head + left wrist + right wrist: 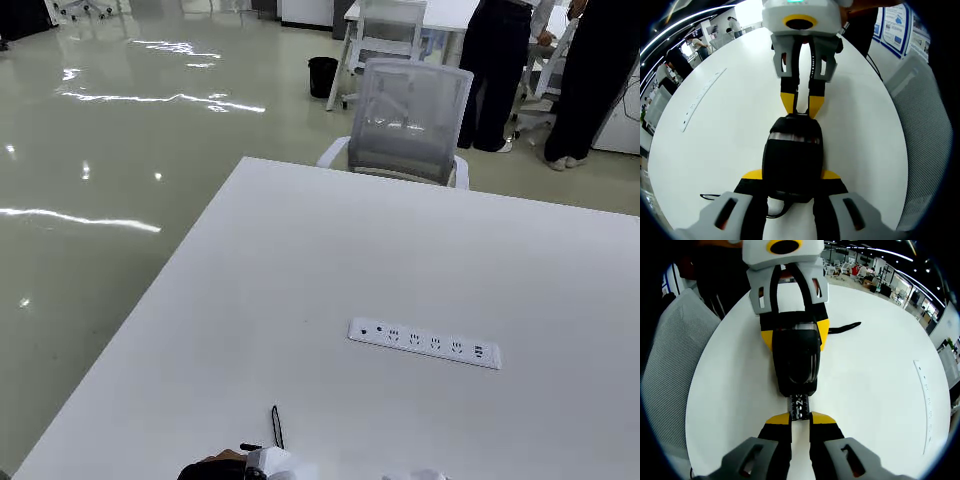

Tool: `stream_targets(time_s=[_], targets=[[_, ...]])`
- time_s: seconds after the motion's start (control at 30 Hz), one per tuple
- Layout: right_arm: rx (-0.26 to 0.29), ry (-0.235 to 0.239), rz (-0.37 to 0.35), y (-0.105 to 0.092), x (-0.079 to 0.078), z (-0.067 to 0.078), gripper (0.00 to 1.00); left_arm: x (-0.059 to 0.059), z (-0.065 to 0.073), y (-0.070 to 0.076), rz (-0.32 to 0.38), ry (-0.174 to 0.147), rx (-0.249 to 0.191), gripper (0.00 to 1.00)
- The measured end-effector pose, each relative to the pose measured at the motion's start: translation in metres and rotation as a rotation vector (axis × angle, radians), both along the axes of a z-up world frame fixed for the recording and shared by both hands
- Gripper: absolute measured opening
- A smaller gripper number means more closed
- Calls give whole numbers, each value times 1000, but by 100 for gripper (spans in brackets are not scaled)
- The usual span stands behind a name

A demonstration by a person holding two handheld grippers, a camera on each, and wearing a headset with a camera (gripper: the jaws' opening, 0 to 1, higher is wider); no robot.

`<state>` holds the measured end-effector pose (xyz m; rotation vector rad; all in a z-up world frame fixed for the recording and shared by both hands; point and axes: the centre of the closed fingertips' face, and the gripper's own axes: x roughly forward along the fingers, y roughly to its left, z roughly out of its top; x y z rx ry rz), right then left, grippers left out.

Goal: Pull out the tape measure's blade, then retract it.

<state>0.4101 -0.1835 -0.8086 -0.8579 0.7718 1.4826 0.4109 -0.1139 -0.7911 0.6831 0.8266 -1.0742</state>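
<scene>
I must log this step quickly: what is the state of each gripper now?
Left gripper: closed on the tape case.
Right gripper: closed on the blade.

A white table (300,260) is seen, a white power strip (424,343) laid flat near its middle. By the near edge a black tape measure (792,157) is rested on it, a black strap (277,427) trailed beside it.

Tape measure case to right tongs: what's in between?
A short stretch of pulled-out blade, markings showing, runs from the case into the right tongs; the right gripper view shows it.
</scene>
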Motion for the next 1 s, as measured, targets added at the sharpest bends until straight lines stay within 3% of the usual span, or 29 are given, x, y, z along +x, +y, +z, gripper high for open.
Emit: stream_targets(time_s=[1.0], targets=[[-11, 0, -19, -10, 0, 1, 11, 1, 0, -1, -19, -2, 2, 30]])
